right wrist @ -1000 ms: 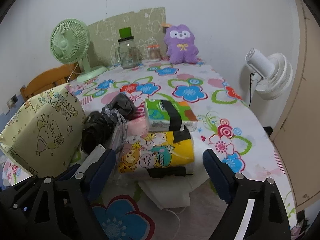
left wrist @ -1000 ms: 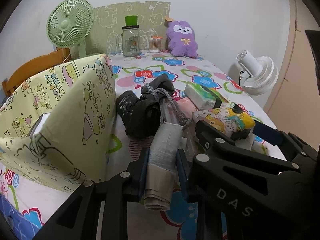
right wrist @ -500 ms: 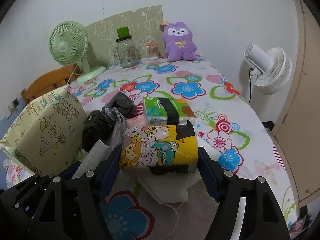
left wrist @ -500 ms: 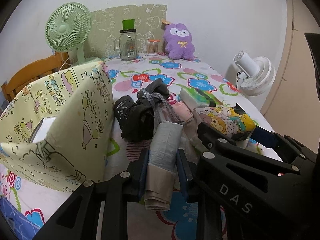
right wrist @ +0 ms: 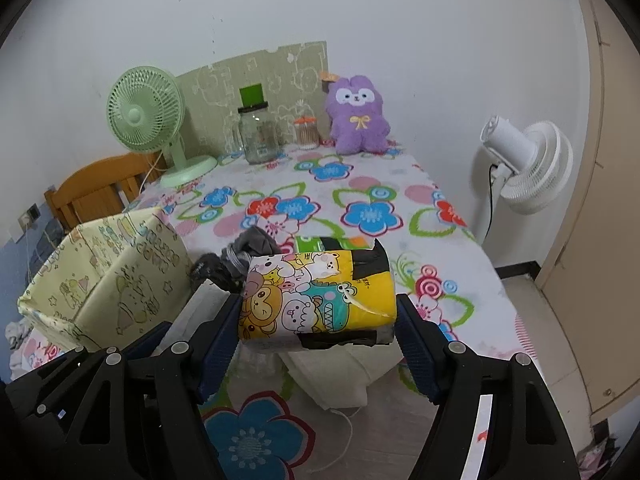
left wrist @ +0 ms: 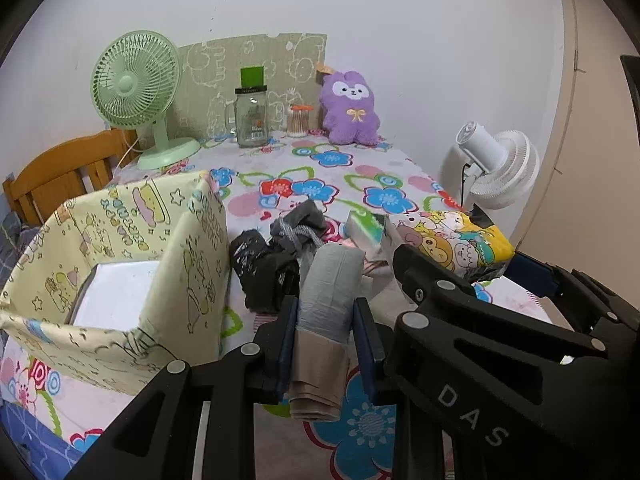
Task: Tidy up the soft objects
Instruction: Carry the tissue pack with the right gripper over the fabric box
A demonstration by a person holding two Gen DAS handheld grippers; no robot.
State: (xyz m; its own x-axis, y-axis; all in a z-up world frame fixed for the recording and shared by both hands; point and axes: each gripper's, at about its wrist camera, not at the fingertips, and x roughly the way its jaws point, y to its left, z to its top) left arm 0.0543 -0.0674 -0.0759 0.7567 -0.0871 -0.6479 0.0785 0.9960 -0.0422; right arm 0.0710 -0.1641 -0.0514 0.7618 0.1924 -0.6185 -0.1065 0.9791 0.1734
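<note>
Left gripper (left wrist: 326, 332) pinches a grey-and-tan roll of bags (left wrist: 326, 300); right gripper (right wrist: 316, 332), jaws spread wide, clamps a cartoon-printed tissue pack (right wrist: 316, 298)

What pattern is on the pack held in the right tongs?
Cartoon animals on yellow, with black bands, on the tissue pack; clearest in the right wrist view.

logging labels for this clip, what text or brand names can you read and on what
"DAS": on the right gripper's black arm, seen in the left wrist view.
Cartoon pack: small print on the yellow wrapper, too small to read.
Jar: label blurred.
Green tissue pack: unreadable.
</note>
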